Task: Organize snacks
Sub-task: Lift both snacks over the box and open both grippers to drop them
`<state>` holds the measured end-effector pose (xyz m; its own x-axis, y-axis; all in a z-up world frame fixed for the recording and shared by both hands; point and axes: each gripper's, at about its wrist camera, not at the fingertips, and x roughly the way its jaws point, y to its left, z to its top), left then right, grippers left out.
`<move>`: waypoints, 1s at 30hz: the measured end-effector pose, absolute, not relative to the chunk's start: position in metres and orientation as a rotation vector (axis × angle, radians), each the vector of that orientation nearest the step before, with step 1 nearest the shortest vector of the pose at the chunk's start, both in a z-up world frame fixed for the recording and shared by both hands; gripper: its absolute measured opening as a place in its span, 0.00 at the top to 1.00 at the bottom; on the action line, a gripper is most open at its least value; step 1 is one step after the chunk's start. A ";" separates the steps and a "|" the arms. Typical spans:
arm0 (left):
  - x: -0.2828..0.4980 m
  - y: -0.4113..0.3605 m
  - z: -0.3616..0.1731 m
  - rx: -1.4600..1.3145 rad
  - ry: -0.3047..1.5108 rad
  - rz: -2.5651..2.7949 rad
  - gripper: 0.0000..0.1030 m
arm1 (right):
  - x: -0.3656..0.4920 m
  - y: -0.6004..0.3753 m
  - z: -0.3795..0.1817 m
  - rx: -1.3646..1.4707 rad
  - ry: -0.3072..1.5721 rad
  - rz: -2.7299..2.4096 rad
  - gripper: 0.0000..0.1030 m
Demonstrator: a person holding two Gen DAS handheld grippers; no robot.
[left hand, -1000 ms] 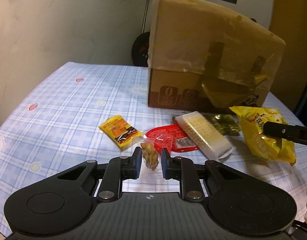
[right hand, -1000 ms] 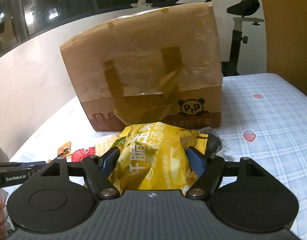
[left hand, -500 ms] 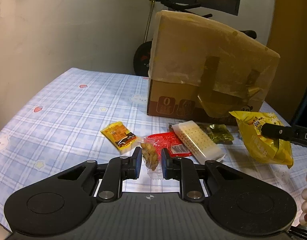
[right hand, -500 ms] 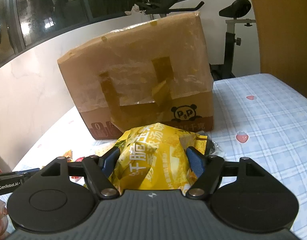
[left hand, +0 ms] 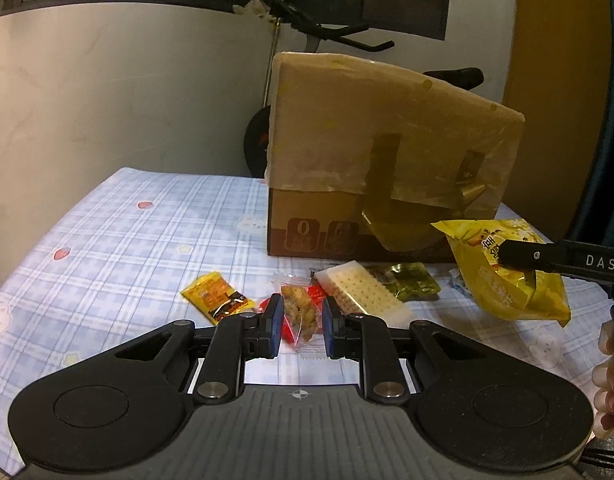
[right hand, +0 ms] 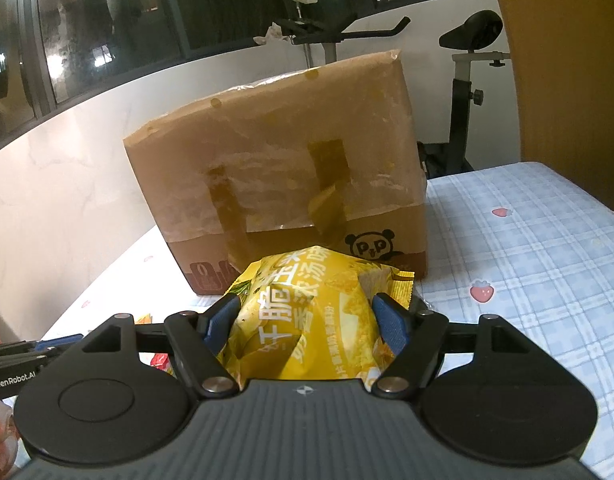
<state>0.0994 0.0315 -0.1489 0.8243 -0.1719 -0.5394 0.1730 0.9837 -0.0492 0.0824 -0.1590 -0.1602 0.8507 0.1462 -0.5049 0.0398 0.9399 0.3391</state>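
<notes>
My left gripper [left hand: 300, 309] is shut on a small clear packet of brown snack [left hand: 299, 312] and holds it above the table. My right gripper [right hand: 307, 309] is shut on a big yellow chip bag [right hand: 307, 320], held up in front of the cardboard box [right hand: 283, 184]. The yellow bag also shows in the left wrist view [left hand: 507, 272], at the right, with a right fingertip [left hand: 523, 256] on it. On the checked tablecloth [left hand: 127, 240] lie a small yellow-orange packet [left hand: 215, 296], a red packet [left hand: 315, 294], a white cracker pack [left hand: 363, 292] and a green packet [left hand: 413, 284].
The tall cardboard box [left hand: 387, 168], wrapped in tape and plastic, stands at the back of the table. An exercise bike [right hand: 467, 80] stands behind it by the white wall. The tablecloth [right hand: 527, 260] stretches to the right of the box.
Both grippers have risen with their packets; the table items and the box look lower and farther. The clear packet is lifted off the cloth. The yellow bag stays gripped.
</notes>
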 end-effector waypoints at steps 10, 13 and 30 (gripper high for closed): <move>0.111 0.026 -0.110 0.005 0.481 -0.238 0.79 | 0.075 -0.165 -0.126 0.339 0.453 0.065 0.28; 0.115 0.023 -0.093 -0.001 0.448 -0.257 0.79 | 0.073 -0.170 -0.108 0.340 0.403 0.066 0.28; 0.190 -0.016 -0.010 0.017 0.328 -0.360 0.79 | 0.161 -0.182 -0.020 0.203 0.247 0.165 0.28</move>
<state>0.1902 -0.0164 -0.0096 0.8836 -0.3435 -0.3182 0.3491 0.9362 -0.0411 0.1611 -0.1816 -0.0200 0.9563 0.1867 -0.2249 -0.1371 0.9661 0.2188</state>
